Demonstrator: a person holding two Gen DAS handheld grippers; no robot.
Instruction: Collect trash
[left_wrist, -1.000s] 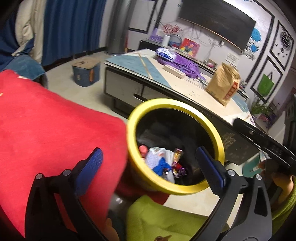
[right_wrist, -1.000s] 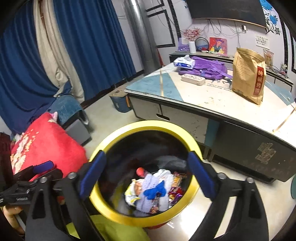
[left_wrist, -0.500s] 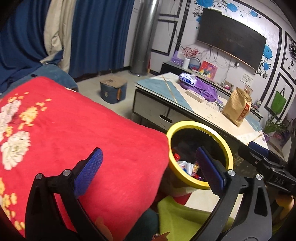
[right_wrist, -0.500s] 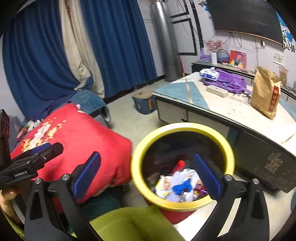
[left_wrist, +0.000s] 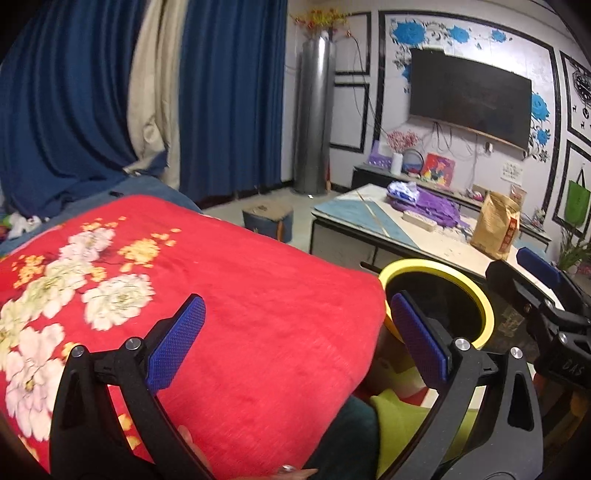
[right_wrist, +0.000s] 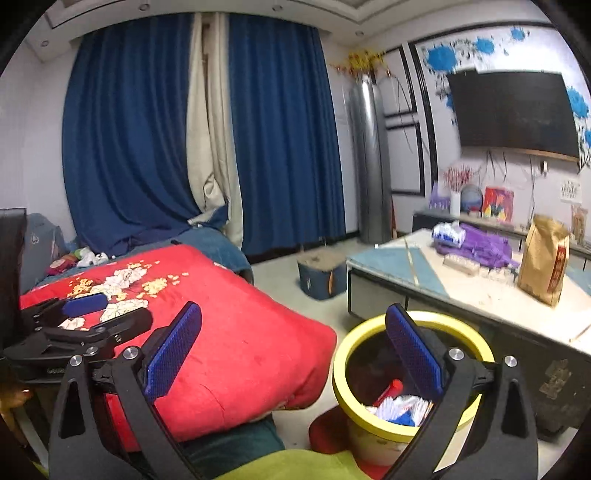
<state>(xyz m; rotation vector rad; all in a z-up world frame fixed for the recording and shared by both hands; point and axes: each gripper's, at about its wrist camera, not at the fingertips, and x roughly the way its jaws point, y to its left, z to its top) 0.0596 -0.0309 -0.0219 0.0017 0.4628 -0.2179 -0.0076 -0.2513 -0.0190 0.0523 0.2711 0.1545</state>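
Left hand-held gripper (left_wrist: 297, 341) is hovering over the red floral blanket (left_wrist: 229, 295), fingers spread wide, nothing between them. Right hand-held gripper (right_wrist: 293, 349) is likewise released and empty, hanging between the blanket and the yellow-rimmed bin (right_wrist: 369, 332).

Bin is sitting on the floor, just beside the blanket's edge and in front of the counter (right_wrist: 480, 291). Trash (right_wrist: 400, 406) is lying inside it: white and blue wrappers plus a red piece (individual items too jumbled to count). In the left view the blanket's corner and the gripper's right finger are blocking the bin's interior; only its rim (left_wrist: 428, 264) is showing.

Counts:
- 1 bin
- 2 hand-held grippers, each one appearing in the other's view
- 1 brown paper bag (right_wrist: 545, 258) standing on the counter
- 1 purple bundle (right_wrist: 480, 245) lying behind it
- 1 blue box (right_wrist: 321, 275) sitting on the floor beyond the blanket

Blue curtains (right_wrist: 147, 147) are hanging behind; a dark screen (left_wrist: 469, 99) is hanging on the wall.
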